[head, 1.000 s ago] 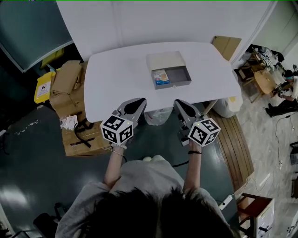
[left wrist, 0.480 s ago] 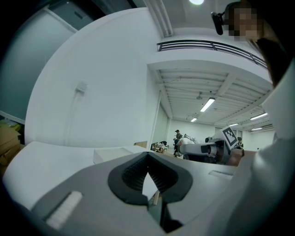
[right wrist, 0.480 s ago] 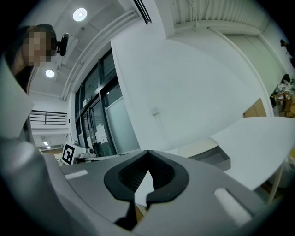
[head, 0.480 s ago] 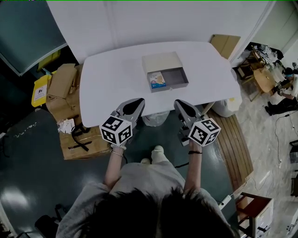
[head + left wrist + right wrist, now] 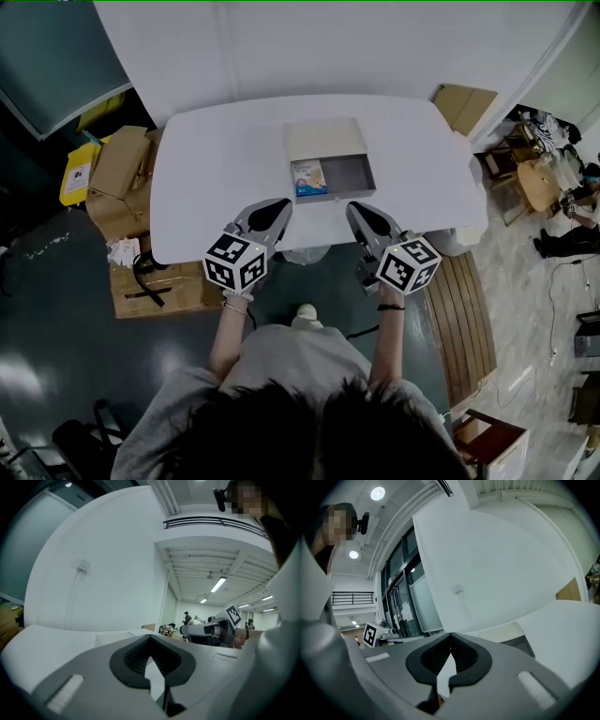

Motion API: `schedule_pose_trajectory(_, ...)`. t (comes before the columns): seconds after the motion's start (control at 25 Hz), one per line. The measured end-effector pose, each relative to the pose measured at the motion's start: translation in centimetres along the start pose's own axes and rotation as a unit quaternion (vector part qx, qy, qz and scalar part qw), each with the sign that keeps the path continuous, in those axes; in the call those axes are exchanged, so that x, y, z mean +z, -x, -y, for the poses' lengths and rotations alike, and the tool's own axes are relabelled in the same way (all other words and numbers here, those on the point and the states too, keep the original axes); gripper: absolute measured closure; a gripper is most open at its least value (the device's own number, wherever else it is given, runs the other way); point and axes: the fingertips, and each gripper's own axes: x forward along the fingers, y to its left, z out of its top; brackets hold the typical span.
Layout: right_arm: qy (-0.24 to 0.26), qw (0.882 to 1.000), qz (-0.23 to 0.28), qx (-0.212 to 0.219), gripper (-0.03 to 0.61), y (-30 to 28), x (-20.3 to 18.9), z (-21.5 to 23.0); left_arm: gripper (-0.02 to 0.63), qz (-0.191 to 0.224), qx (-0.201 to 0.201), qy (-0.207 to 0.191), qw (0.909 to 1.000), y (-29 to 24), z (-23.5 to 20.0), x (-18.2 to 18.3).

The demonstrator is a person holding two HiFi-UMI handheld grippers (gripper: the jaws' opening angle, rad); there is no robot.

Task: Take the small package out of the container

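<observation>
An open grey box (image 5: 330,172) with its beige lid folded back lies in the middle of the white table (image 5: 216,178). Inside it, at the left end, lies the small blue and orange package (image 5: 308,177). My left gripper (image 5: 279,207) hovers at the table's near edge, left of the box, jaws closed and empty. My right gripper (image 5: 356,210) hangs level with it, just below the box's right end, jaws closed with nothing between them. In the left gripper view the box (image 5: 112,637) shows low ahead and the right gripper's marker cube (image 5: 232,615) off to the right.
Cardboard boxes (image 5: 122,178) and a yellow item (image 5: 77,174) are stacked on the floor left of the table. A wooden pallet (image 5: 464,309) lies at the right. A white wall rises behind the table. More cartons (image 5: 464,101) stand at the back right.
The view has closed in on the table: the box now sits lower and nearer both grippers. Both grippers stay shut and side by side.
</observation>
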Motion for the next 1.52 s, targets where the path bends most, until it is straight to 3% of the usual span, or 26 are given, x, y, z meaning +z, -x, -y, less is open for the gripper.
schedule_pose_trajectory(0.68,-0.007,0.998,-0.019,0.058,0.563,-3.4,1.7,4.5,0.623,0.018,0.060,0.016,0.9979,-3.5,-1.7,0.5)
schedule_pose_trajectory(1.52,-0.047,0.997,-0.039,0.036,0.563,-9.6,0.6,8.0,0.623,-0.023,0.055,0.038,0.9975,-6.7,-7.5,-0.3)
